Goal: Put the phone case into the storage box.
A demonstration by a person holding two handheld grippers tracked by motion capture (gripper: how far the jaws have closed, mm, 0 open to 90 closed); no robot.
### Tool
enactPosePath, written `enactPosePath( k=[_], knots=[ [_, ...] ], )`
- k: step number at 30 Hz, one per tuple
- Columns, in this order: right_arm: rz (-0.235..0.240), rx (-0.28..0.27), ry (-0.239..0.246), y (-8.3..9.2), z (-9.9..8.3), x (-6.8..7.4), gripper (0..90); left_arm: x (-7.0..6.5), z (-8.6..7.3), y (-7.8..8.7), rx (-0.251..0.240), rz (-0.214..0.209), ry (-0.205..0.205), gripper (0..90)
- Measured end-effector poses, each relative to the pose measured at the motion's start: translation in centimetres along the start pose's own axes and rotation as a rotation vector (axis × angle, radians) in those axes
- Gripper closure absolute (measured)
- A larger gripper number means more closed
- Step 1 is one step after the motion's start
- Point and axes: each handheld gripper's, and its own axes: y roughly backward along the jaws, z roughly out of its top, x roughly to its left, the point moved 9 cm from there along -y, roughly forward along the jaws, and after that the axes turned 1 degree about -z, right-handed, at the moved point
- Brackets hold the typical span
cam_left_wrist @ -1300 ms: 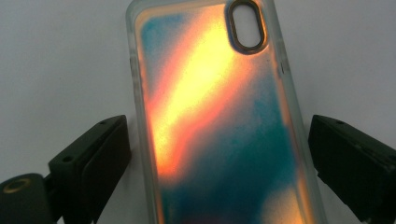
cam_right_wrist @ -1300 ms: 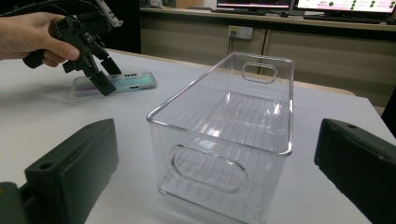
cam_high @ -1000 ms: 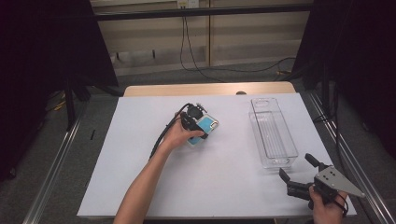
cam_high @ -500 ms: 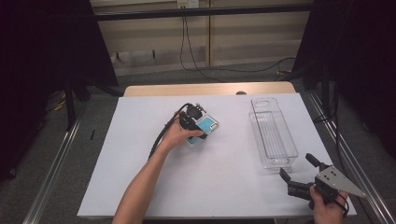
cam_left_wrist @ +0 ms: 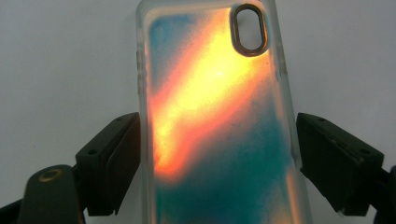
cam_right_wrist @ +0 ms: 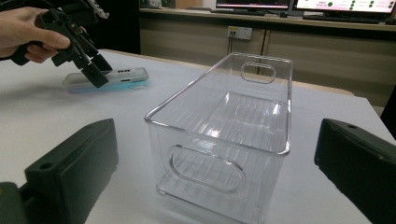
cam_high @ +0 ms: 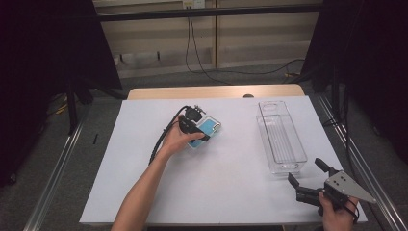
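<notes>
A translucent phone case [cam_left_wrist: 219,116] with orange and teal colouring lies flat on the white table [cam_high: 144,183], left of centre. My left gripper [cam_left_wrist: 217,154] reaches down over it, one black pad [cam_left_wrist: 116,158] against each long edge, so the jaws are shut on the case across its width. From above, the case [cam_high: 210,128] pokes out to the right of the left gripper [cam_high: 197,127]. My right gripper [cam_high: 305,172] rests near the table's front right corner, jaws wide open and empty [cam_right_wrist: 215,172], facing a clear plastic bin [cam_right_wrist: 224,121].
The clear bin [cam_high: 281,134] stands lengthwise at the table's right side, empty, with handle cut-outs in both ends. The left forearm [cam_high: 144,187] crosses the table's front left. A black cable [cam_high: 161,137] trails from the left gripper. Beyond the far edge the floor drops away.
</notes>
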Motion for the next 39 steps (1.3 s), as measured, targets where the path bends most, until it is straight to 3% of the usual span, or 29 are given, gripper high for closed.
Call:
enactPosePath(
  k=[4, 10, 15, 19, 26, 33, 39],
  knots=[
    [-0.001, -0.001, 0.001, 0.0, 0.0, 0.0, 0.0, -0.3, 0.2, 0.9, -0.033, 0.005, -0.021, 16.8],
    [-0.001, -0.001, -0.002, 0.1, 0.0, 0.0, 0.0, -0.7, 0.7, 2.3, -0.115, 0.028, -0.015, 16.8],
    [-0.002, 0.0, -0.001, 0.0, 0.0, 0.0, 0.0, -1.1, 0.9, 3.5, -0.142, 0.035, -0.028, 16.8],
    [-0.001, 0.0, 0.0, 0.0, 0.0, 0.0, 0.0, -1.1, 0.8, 4.3, -0.168, 0.091, -0.036, 16.8],
    [-0.002, -0.001, 0.0, 0.1, 0.0, 0.0, 0.0, -1.4, 0.2, 5.2, -0.187, 0.108, -0.051, 16.8],
    [-0.003, 0.0, 0.0, 0.0, 0.0, 0.0, 0.0, -0.3, -1.0, 6.5, -0.247, 0.192, -0.031, 16.9],
    [-0.006, 0.002, 0.0, -0.1, 0.0, 0.0, 0.0, -0.2, -2.1, 7.7, -0.277, 0.19, -0.019, 16.8]
  ],
)
